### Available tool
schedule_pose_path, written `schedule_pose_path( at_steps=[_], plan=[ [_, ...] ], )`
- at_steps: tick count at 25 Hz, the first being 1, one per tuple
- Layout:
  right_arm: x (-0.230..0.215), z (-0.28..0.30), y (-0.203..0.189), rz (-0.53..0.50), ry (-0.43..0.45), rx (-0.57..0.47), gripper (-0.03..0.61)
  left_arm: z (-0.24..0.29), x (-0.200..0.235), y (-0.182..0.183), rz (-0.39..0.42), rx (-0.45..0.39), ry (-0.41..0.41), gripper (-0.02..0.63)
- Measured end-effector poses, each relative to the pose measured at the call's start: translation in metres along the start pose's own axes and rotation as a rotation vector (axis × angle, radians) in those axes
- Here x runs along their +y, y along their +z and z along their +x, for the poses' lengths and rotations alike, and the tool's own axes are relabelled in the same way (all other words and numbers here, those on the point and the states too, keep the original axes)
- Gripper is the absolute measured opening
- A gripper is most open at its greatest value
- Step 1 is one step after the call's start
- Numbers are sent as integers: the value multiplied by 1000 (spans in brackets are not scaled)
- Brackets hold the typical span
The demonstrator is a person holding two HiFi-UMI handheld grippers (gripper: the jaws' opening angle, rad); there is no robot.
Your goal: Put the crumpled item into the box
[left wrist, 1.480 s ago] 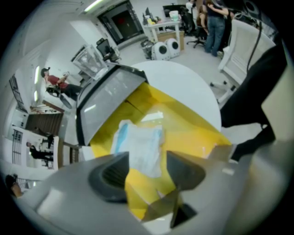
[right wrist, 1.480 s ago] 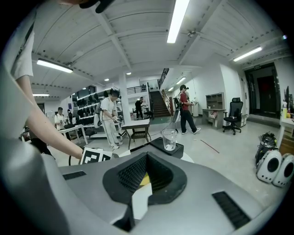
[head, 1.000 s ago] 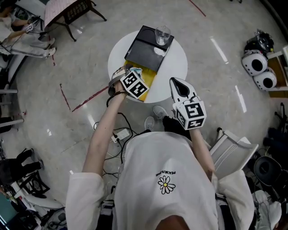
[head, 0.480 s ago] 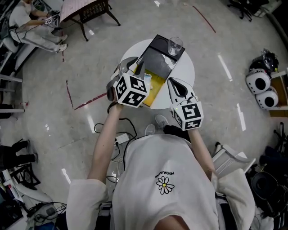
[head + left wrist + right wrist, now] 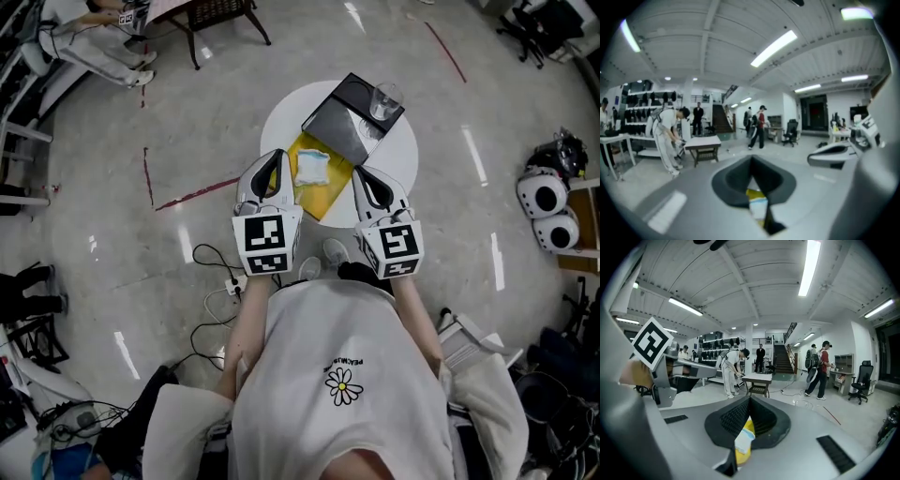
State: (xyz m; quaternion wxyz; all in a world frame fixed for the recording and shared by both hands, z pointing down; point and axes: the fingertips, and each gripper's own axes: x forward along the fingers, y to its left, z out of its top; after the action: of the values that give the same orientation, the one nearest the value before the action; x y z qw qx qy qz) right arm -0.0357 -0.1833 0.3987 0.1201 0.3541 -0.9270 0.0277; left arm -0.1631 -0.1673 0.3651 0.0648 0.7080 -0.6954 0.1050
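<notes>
Left gripper (image 5: 275,161) and right gripper (image 5: 364,178), both with jaws together and empty, at the table's (image 5: 281,117) near edge. The crumpled item (image 5: 312,167) lies on a yellow panel (image 5: 325,195) touching the black box (image 5: 342,127).

A round white table (image 5: 401,155) carries a yellow box (image 5: 330,192) – and, touching it, a black lid (image 5: 345,120).

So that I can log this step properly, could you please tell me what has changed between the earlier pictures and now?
The left claw drew back toward the person, off the yellow box, and closed empty. The crumpled item now lies uncovered in the box. The right claw stayed shut in about the same place. The glass and black lid did not move.
</notes>
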Motion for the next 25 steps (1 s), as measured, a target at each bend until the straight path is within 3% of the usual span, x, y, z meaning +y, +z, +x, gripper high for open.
schedule_pose_path(
  at_steps=[5,11,25],
  plan=[
    [4,2,-1,16,2,-3,0,-17,4,-18,-9,-52,59,2],
    [7,3,-11,-17,3,33,0,-23,-2,-38,-49,-18,54,2],
    [7,2,-13,7,10,30,0,-22,9,-29,-36,-52,79,0]
  ],
)
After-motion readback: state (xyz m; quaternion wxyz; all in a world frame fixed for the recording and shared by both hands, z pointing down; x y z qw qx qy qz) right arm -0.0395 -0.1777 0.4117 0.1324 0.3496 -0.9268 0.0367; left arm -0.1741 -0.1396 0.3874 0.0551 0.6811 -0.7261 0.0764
